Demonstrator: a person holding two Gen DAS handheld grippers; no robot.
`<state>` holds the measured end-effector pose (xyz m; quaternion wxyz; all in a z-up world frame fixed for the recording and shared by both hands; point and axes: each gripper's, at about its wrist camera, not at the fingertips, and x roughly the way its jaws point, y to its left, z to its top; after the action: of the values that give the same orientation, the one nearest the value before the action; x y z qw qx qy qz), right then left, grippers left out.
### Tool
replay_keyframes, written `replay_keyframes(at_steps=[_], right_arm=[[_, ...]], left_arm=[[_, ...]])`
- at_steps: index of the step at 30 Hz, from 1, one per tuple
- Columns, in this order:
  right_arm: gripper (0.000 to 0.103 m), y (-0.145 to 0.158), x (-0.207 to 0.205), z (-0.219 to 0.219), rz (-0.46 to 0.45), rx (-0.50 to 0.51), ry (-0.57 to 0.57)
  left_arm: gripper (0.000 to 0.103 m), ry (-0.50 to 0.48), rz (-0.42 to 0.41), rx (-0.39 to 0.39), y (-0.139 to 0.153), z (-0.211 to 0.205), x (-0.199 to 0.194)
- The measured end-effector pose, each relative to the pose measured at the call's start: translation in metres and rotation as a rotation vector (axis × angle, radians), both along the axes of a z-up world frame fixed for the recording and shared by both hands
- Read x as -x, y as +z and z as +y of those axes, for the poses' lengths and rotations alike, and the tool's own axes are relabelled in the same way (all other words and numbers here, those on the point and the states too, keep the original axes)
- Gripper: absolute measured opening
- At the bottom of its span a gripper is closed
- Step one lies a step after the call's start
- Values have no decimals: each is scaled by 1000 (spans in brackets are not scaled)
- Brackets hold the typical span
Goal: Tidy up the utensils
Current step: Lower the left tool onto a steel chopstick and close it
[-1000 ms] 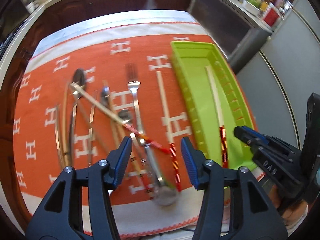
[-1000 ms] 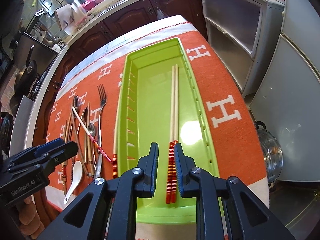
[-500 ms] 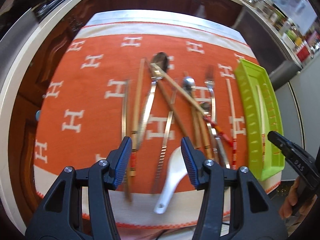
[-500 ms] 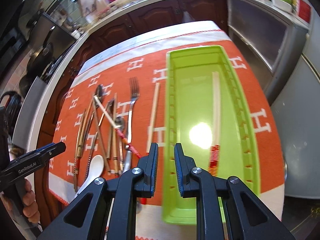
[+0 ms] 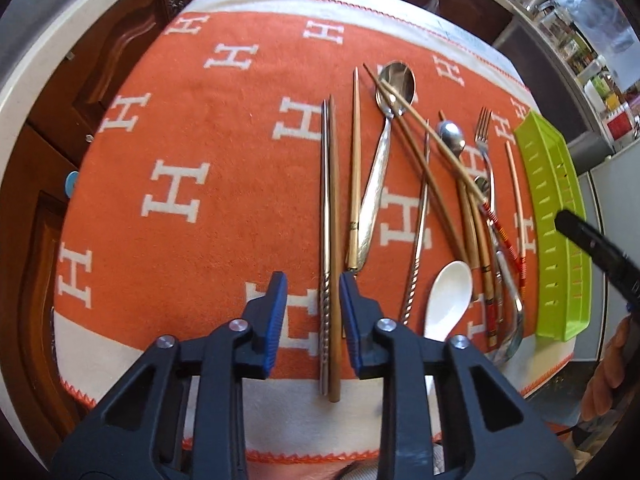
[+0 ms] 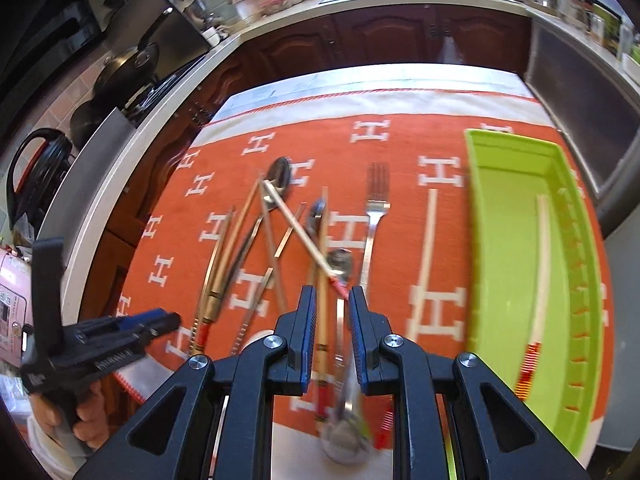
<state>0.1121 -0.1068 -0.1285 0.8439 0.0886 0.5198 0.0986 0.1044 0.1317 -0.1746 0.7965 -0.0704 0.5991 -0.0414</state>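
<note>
Left wrist view: left claw [image 5: 312, 312] is closing, pads astride a metal chopstick [image 5: 325, 240] and wooden chopstick [image 5: 334, 240], not pressing them. Right claw [image 6: 331, 340] stands slightly spread, empty, above blurred utensils left of the green tray [image 6: 516, 240], which holds red-banded chopsticks [image 6: 538, 280]. Left of the tray also lie a fork [image 6: 374, 220] and white spoon [image 5: 448, 300] on the orange cloth [image 5: 200, 160].

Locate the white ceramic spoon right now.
Left wrist view: the white ceramic spoon lies on the orange cloth, lower right, between a twisted metal chopstick and red-banded chopsticks.

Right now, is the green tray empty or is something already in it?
Not empty. The green tray holds red-banded chopsticks lying lengthwise; blur hides whether it's one or two.
</note>
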Motion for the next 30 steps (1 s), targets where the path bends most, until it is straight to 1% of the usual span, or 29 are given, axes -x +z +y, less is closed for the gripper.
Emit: replay_keyframes(at_steps=[5, 8, 11, 15, 22, 23, 25, 26, 27, 30], right_arm=[[16, -6, -10, 27, 15, 1, 36], [16, -12, -14, 39, 35, -11, 51], [16, -17, -15, 53, 41, 3, 79], [16, -25, -15, 72, 58, 15, 115], [16, -39, -20, 96, 76, 22, 155], [16, -41, -20, 99, 77, 22, 160], [16, -43, -22, 105, 80, 21, 171], [16, -44, -24, 107, 82, 16, 175], [16, -46, -26, 110, 84, 9, 177], [16, -50, -36, 117, 91, -13, 174]], left_arm=[[20, -26, 1, -15, -11, -1, -2], [20, -36, 19, -2, -18, -1, -5], [20, -44, 22, 12, -21, -1, -5], [20, -50, 17, 16, -24, -2, -8], [20, -66, -16, -9, -25, -6, -15], [19, -68, -22, -13, -25, -7, -16], [12, -68, -37, -26, -26, -8, -19], [4, -67, -42, -32, -26, -7, -21], [4, -67, -45, -24, -25, -3, -20], [4, -44, -44, 33, -26, 6, -22]])
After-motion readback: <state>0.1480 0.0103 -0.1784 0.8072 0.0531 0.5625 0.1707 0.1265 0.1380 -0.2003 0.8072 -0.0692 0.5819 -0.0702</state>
